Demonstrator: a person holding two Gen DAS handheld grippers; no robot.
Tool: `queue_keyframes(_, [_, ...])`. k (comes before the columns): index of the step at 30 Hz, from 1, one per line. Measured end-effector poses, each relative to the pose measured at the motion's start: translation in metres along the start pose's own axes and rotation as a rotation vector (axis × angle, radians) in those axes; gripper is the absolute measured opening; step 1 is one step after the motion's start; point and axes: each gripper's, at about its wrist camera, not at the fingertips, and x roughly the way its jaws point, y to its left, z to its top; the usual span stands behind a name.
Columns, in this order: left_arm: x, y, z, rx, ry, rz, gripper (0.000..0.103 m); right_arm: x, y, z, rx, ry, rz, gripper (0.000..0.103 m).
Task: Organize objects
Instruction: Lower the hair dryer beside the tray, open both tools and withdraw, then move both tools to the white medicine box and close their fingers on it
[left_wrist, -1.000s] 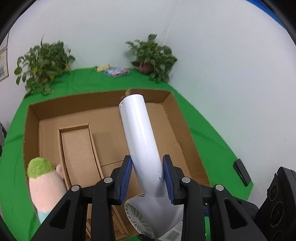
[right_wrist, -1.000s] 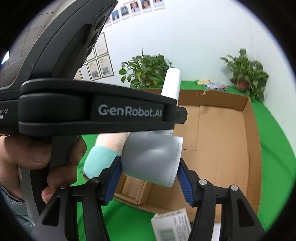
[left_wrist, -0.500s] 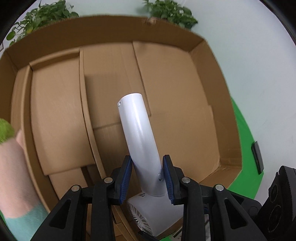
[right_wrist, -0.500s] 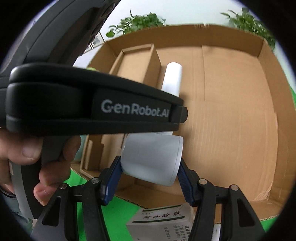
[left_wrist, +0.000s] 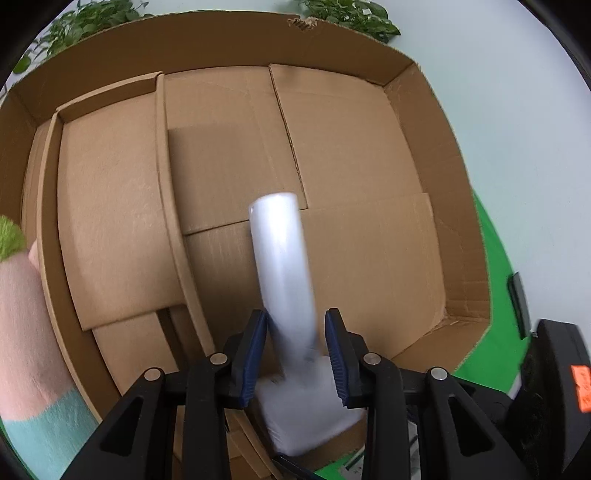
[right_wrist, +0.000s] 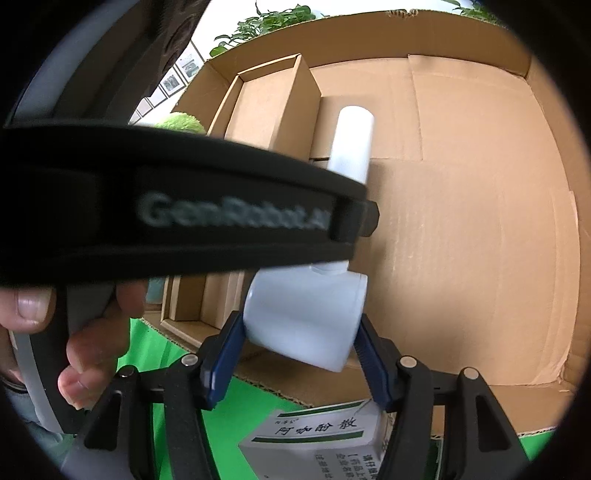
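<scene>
Both are holding the white hair dryer (left_wrist: 284, 266) over the cardboard box (left_wrist: 424, 92): the left hand-held gripper (left_wrist: 295, 354) is clamping its handle, the right hand-held gripper (right_wrist: 301, 354) its barrel. Only the right view is showing a medicine box (right_wrist: 317, 439) near.

Left tool (left_wrist: 295, 332) sits over the cardboard box (left_wrist: 436, 122), blue pads flanking a blurred white hair dryer (left_wrist: 284, 266) whose handle points ahead between them; contact is unclear. A cardboard divider (left_wrist: 173, 206) runs ahead-left, a plush toy (left_wrist: 26, 295) further left.
</scene>
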Motion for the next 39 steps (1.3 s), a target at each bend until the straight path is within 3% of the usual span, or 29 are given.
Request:
queue_keyframes(6, [-0.041, 0.002, -0.011, 0.001, -0.106, -0.015, 0.031, -0.004, -0.009, -0.004, -0.029, 0.008, -0.02, 0.057])
queue_keyframes(8, [-0.056, 0.005, -0.019, 0.009, -0.142, 0.004, 0.032, -0.004, -0.013, -0.006, -0.037, 0.006, -0.047, 0.044])
queue_keyframes(10, [-0.068, 0.014, -0.03, 0.01, -0.161, 0.023, 0.032, -0.005, -0.019, -0.007, -0.04, 0.007, -0.031, 0.042])
queue_keyframes(22, [-0.056, 0.04, -0.089, -0.045, -0.143, 0.02, 0.032, -0.015, -0.04, -0.026, 0.006, 0.001, -0.01, 0.039])
queue_keyframes(24, [-0.053, 0.038, -0.094, -0.041, -0.156, 0.036, 0.032, -0.036, -0.024, -0.041, -0.003, -0.043, -0.04, 0.045])
queue_keyframes(26, [-0.061, 0.036, -0.101, -0.048, -0.206, 0.058, 0.032, -0.06, -0.025, -0.047, -0.03, -0.138, -0.093, 0.082])
queue_keyframes(29, [-0.093, 0.023, -0.118, -0.033, -0.375, 0.187, 0.032, -0.097, -0.001, -0.065, -0.075, -0.278, -0.235, 0.094])
queue_keyframes(31, [-0.114, 0.01, -0.133, -0.001, -0.486, 0.213, 0.057, -0.111, 0.011, -0.073, -0.108, -0.32, -0.261, 0.098])
queue_keyframes(32, [-0.125, 0.002, -0.143, 0.009, -0.546, 0.251, 0.086, -0.117, 0.023, -0.079, -0.134, -0.356, -0.278, 0.099])
queue_keyframes(33, [-0.131, -0.004, -0.15, 0.014, -0.586, 0.284, 0.1, -0.118, 0.028, -0.079, -0.146, -0.38, -0.295, 0.1])
queue_keyframes(35, [-0.143, -0.017, -0.165, 0.045, -0.657, 0.342, 0.101, -0.131, 0.032, -0.088, -0.164, -0.425, -0.324, 0.103])
queue_keyframes(37, [-0.149, -0.025, -0.174, 0.057, -0.673, 0.38, 0.101, -0.132, 0.042, -0.1, -0.163, -0.432, -0.327, 0.103])
queue_keyframes(39, [-0.155, -0.03, -0.185, 0.032, -0.701, 0.374, 0.101, -0.129, 0.052, -0.103, -0.147, -0.435, -0.321, 0.103])
